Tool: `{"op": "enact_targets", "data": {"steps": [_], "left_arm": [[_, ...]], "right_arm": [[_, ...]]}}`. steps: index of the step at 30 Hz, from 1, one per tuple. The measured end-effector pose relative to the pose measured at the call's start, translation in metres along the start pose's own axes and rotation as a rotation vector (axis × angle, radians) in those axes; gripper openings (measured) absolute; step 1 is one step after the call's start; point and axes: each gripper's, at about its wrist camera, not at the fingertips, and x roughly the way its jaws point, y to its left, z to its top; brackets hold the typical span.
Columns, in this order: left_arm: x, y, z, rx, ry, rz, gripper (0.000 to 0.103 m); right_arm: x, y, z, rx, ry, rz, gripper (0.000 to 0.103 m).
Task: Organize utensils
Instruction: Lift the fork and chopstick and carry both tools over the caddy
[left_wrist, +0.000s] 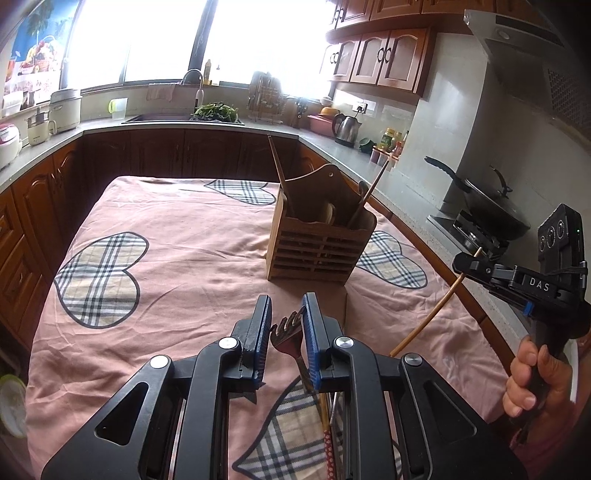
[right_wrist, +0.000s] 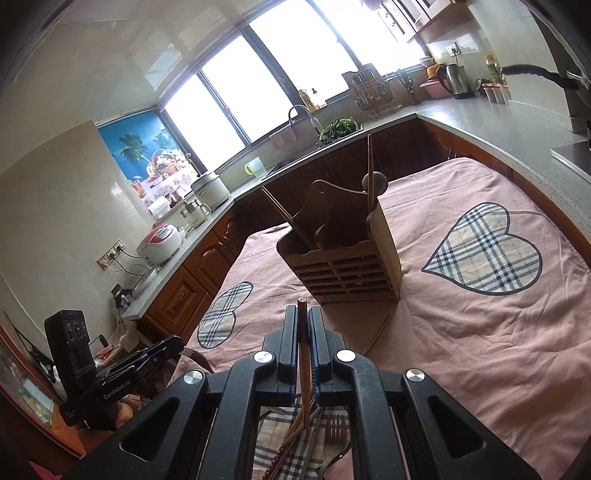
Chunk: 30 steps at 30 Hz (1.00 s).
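Observation:
A slatted wooden utensil holder (left_wrist: 319, 240) stands on the pink cloth, with chopsticks and a spoon in it; it also shows in the right wrist view (right_wrist: 345, 254). My left gripper (left_wrist: 286, 314) has its jaws partly apart around a metal fork (left_wrist: 290, 334), which leans on the right pad, tines up. My right gripper (right_wrist: 303, 323) is shut on a wooden chopstick (right_wrist: 303, 354); in the left wrist view it (left_wrist: 467, 264) holds the chopstick (left_wrist: 428, 314) slanting down. Several utensils (right_wrist: 310, 432) lie on the cloth under my right gripper.
The table wears a pink cloth with plaid hearts (left_wrist: 99, 280). Kitchen counters wrap around, with a sink (left_wrist: 184, 116), a kettle (left_wrist: 347, 129), rice cookers (left_wrist: 64, 109) and a wok (left_wrist: 491, 210) on the stove at right. One chopstick (right_wrist: 376, 334) lies by the holder.

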Motion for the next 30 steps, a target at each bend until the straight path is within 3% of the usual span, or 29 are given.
{"op": "enact_targets", "data": {"steps": [15,30], "left_arm": [[-0.002,0.0,0.041,0.009,-0.068,-0.008,0.016],[0.016,0.001,0.129,0.009,-0.203,-0.015,0.016]], "right_arm": [[-0.001,-0.003,0.027,-0.008,-0.056,-0.01,0.005],[-0.001,-0.006,0.108,-0.044,-0.219,-0.056,0.005]]}}
